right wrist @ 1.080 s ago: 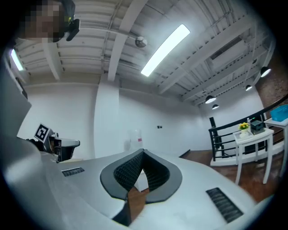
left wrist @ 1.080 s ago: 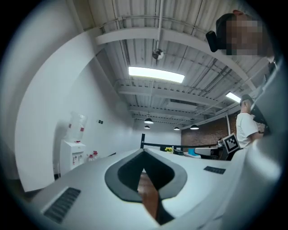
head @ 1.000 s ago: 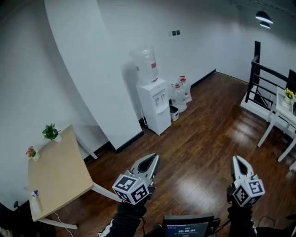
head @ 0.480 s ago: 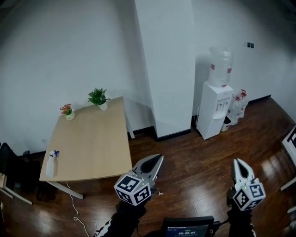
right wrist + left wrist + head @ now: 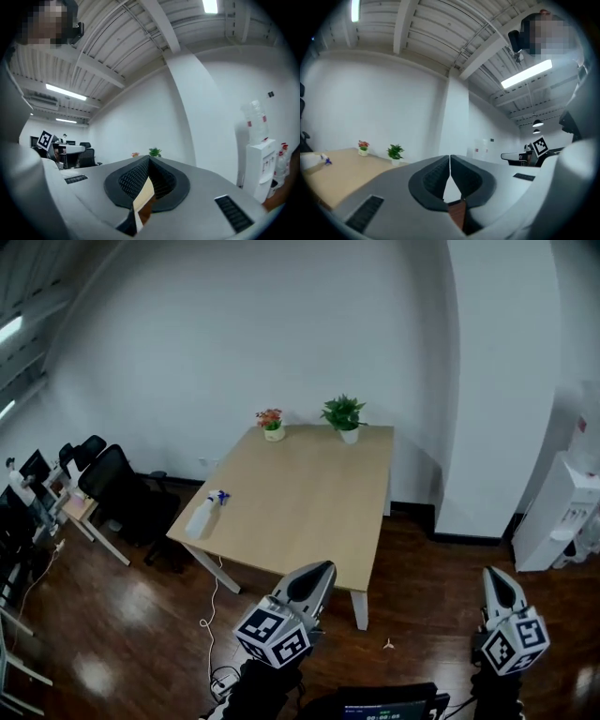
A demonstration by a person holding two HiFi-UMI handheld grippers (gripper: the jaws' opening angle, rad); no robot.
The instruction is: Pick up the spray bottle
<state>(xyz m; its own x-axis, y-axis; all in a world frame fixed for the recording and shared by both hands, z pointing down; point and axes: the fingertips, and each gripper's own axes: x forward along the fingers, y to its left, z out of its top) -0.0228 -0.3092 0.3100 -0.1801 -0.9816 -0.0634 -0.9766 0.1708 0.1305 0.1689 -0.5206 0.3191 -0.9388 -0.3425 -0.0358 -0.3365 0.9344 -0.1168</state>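
Head view, compared with half a second before: the desk has shifted from the left of the picture to its centre, and the water dispenser has slid to the right edge. The spray bottle lies on its side near the desk's left edge, untouched. Two potted plants stand at the desk's far edge. The left gripper and right gripper are held level on the desk's near side, apart from it, each with its jaws closed together and empty.
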